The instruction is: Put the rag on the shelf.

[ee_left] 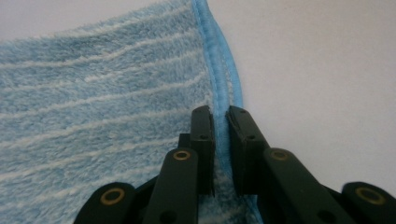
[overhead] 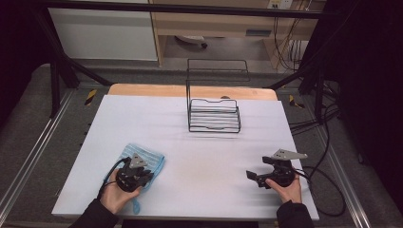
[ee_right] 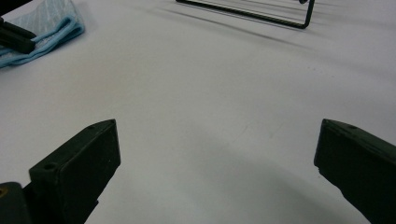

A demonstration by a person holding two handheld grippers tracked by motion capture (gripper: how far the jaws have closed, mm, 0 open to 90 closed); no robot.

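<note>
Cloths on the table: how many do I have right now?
1. The blue striped cloth lies at the table's near left, its hemmed edge pinched by the left gripper. None seen elsewhere.

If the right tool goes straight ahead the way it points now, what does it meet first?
Probably nothing soon: ahead of the open right tool lies bare white table. Farther on, the black wire rack sits toward the right and the blue cloth far left; depth is unclear, so either might lie just off its line.

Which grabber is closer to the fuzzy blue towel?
Left. The left gripper is pinching the blue towel's edge. The right gripper sits open over bare table, far across from it.
</note>
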